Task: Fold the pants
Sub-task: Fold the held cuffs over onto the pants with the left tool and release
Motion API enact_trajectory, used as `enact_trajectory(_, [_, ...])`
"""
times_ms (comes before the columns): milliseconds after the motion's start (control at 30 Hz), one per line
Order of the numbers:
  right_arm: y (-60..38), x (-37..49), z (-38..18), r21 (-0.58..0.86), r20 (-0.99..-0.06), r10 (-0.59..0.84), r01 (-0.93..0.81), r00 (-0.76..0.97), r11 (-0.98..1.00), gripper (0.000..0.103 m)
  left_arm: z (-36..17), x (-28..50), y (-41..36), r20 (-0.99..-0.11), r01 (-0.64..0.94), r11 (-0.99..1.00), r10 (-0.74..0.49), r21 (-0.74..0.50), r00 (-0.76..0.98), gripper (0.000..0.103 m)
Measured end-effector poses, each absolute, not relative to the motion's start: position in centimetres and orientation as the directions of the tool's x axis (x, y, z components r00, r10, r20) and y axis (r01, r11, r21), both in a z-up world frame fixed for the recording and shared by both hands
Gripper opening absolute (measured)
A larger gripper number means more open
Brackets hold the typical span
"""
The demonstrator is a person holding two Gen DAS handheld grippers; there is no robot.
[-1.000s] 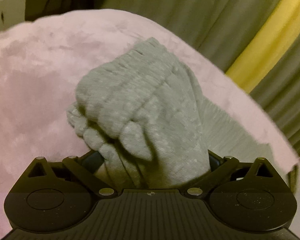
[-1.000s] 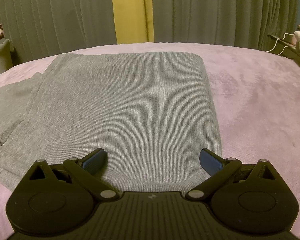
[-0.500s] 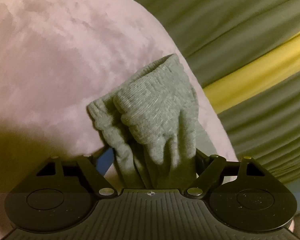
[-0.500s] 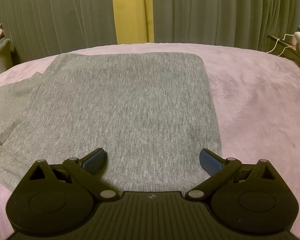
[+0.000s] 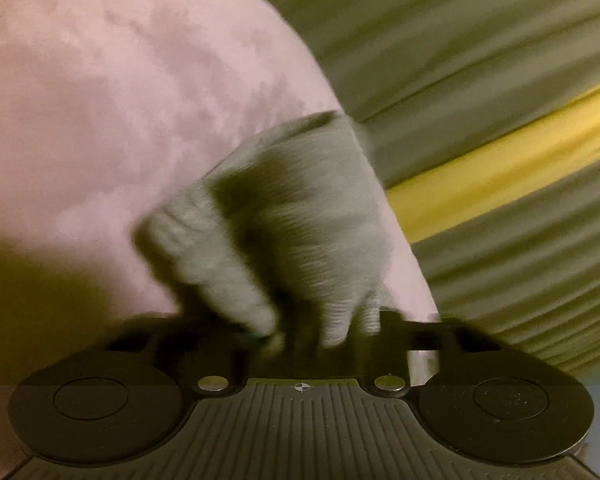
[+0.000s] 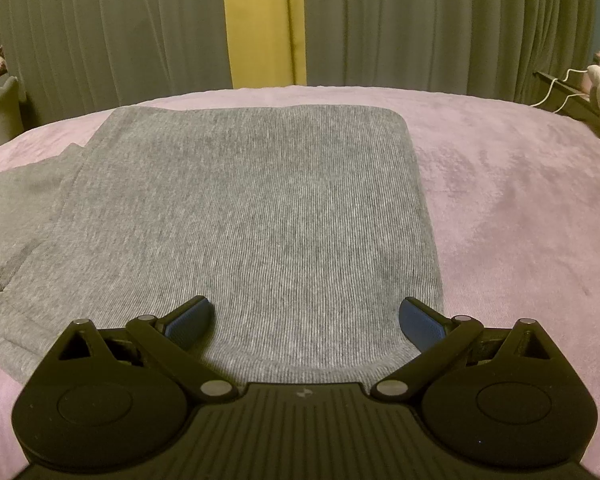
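Two grippers: left gripper (image 5: 316, 332) is clamping a bunched end of the grey knit pants (image 6: 256, 216), blurred; right gripper (image 6: 306, 320) is hovering wide over them, long axis running centre to lower left on the pink fleece blanket (image 6: 512, 200).

Grey ribbed-knit cloth pants (image 6: 260, 216): matt, fine lengthwise ribbing, soft; the bunched end (image 5: 284, 216) in the left wrist view shows coarser gathered ribbing, motion-blurred. Under the pants, pink plush blanket (image 6: 512, 208): velvety short pile, matt, nap brushed in patches. Behind the blanket, olive-grey pleated cloth curtains (image 6: 420, 20) with a plain yellow cloth strip (image 6: 262, 20) between them, both matt. Right gripper (image 6: 306, 322): black matt plastic body with moulded ridges, blue rubbery-looking fingertips (image 6: 190, 322), small shiny metal pivot pins. Left gripper (image 5: 312, 334): same black ridged plastic, same metal pins.
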State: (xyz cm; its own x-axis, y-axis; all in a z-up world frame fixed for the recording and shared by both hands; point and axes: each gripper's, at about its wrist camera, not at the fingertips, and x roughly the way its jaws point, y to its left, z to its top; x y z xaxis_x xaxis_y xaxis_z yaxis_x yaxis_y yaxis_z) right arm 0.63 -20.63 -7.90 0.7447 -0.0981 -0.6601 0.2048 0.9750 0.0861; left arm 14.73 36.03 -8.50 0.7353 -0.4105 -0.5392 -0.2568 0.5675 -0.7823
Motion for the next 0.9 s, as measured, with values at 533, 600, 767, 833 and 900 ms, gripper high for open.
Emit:
enact_trajectory(533, [-23.1, -0.6, -6.3, 0.253, -0.626, -0.071, 0.289, 0.776, 0.923, 0.100, 9.8, 10.9, 22.3, -0.314, 0.213, 0.792, -0.451, -0.572, 0.836, 0.024])
enact_trajectory(600, [-24.3, -1.1, -5.7, 0.287, -0.612, -0.090, 0.327, 0.786, 0.900, 0.100, 12.0, 9.8, 16.8, -0.280, 0.338, 0.816, -0.501, -0.470, 0.819, 0.025])
enact_trajectory(767, [-28.4, -3.5, -4.2, 0.426, -0.537, -0.125, 0.396, 0.834, 0.813, 0.100, 10.4, 7.3, 1.0, -0.354, 0.566, 0.800, -0.597, -0.200, 0.719, 0.029])
enact_trajectory(833, [-30.1, -4.8, -3.9, 0.475, -0.504, -0.143, 0.412, 0.852, 0.778, 0.100, 6.7, 6.5, -5.0, -0.448, 0.624, 0.770, -0.607, -0.130, 0.656, 0.034])
enact_trajectory(900, [-31.4, -5.6, -4.1, 0.486, -0.503, -0.170, 0.439, 0.848, 0.755, 0.100, 1.5, 5.5, -10.5, -0.590, 0.657, 0.751, -0.556, -0.055, 0.586, 0.038])
